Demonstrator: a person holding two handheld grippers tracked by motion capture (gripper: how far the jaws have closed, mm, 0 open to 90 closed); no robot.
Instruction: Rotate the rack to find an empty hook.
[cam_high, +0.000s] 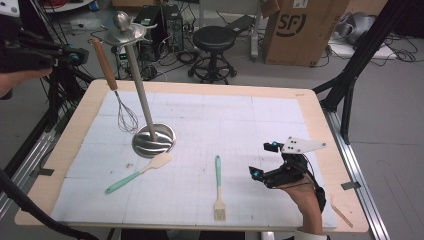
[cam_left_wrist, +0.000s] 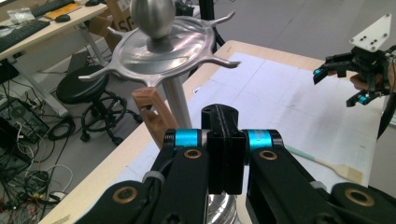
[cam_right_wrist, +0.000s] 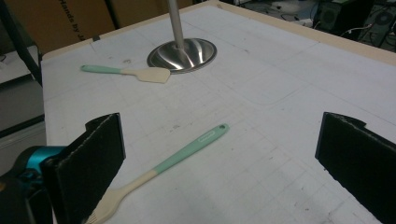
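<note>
Your left fingers (cam_left_wrist: 223, 140) are together beside the hanging whisk (cam_high: 114, 87); bump it and it slips off the rack (cam_high: 131, 34). Right fingers (cam_right_wrist: 224, 163) apart.

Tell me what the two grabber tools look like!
Both are black with bright blue rings at the joints. The left gripper also has brass-coloured rivets. The right gripper carries a pale three-cornered plate dotted with small holes, and its jaws have flat black pads.

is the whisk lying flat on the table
No, the whisk hangs by its wooden handle from a hook of the metal stand, wires pointing down.
</note>
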